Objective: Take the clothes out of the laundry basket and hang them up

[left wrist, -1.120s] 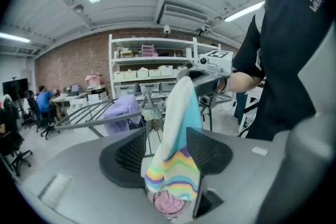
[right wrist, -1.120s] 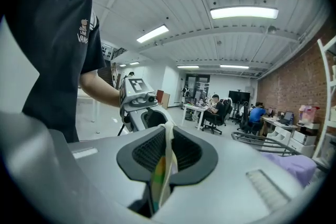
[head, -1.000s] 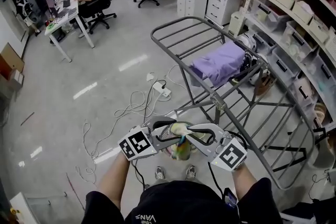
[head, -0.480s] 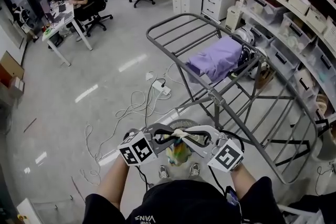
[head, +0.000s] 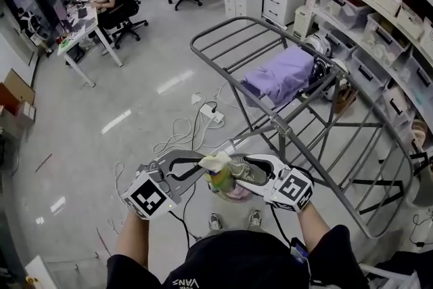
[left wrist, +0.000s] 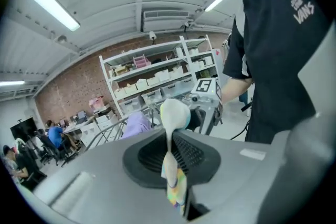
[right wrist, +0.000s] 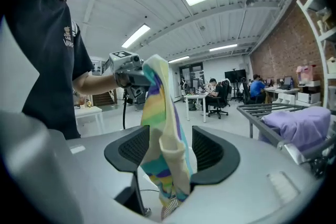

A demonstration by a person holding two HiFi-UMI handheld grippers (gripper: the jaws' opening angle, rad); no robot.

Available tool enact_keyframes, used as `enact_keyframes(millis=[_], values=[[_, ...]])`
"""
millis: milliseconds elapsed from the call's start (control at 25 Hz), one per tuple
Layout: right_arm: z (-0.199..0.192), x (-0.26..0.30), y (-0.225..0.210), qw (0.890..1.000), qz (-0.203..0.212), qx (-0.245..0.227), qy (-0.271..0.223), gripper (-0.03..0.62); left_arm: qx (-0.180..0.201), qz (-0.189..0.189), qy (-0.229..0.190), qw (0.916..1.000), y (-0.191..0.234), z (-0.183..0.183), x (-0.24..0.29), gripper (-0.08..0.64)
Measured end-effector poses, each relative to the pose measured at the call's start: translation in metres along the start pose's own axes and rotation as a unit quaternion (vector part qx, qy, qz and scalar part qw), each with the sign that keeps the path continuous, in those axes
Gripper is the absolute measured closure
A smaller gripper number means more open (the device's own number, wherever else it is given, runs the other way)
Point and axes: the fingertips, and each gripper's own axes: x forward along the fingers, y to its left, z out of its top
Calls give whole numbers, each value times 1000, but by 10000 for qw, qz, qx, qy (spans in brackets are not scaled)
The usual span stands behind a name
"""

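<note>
Left gripper (head: 200, 168): its jaws have just been closing and now pinch the striped sock (head: 220, 176) near its cream end.
Right gripper (head: 237, 171): its jaws have just been opening; the sock hangs loose between the pads and is not clamped.
Sock's place: in the air between the two grippers, just off the near rail of the drying rack (head: 270, 120).
Rack's load: one purple garment (head: 281, 76), draped at the right edge of the raised wing.
Containers: rows of bins (head: 379, 7) stand on the shelves at right; their contents cannot be made out.
Basket: a round thing (head: 238, 194) on the floor under the sock may be it, but it is mostly hidden.
Only in the gripper views: the sock's coloured stripes and the gap at the right pads.
Only in the head view: the floor below.
Count: one sock, one purple garment, two grippers.
</note>
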Motion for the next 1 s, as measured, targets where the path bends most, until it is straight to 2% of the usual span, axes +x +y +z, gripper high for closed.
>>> enact_keyframes(millis=[160, 320, 480, 520, 600, 640, 800, 1000], values=[[-18, 18, -5, 9998, 2, 122, 144, 344, -116, 270, -371, 9989, 19, 25, -18, 541], [-20, 39, -22, 9997, -73, 207, 55, 345, -276, 327, -457, 9980, 24, 35, -37, 541], [-14, 62, -17, 9992, 376, 8, 101, 351, -547, 397, -407, 9969, 25, 32, -53, 541], [-13, 67, -12, 9987, 486, -58, 105, 372, -589, 437, -379, 9966, 25, 29, -57, 541], [-10, 72, -6, 9985, 517, -150, 68, 532, -584, 559, -287, 9963, 26, 23, -64, 541], [-9, 72, -4, 9987, 487, -168, 38, 568, -571, 640, -228, 9961, 27, 20, -67, 541], [-1, 73, -5, 9995, 314, -105, -9, 574, -692, 1080, -52, 9917, 35, 1, -80, 541], [12, 74, -16, 9993, -364, 47, -13, 575, -755, 1734, 202, 9817, 50, -33, -91, 540]])
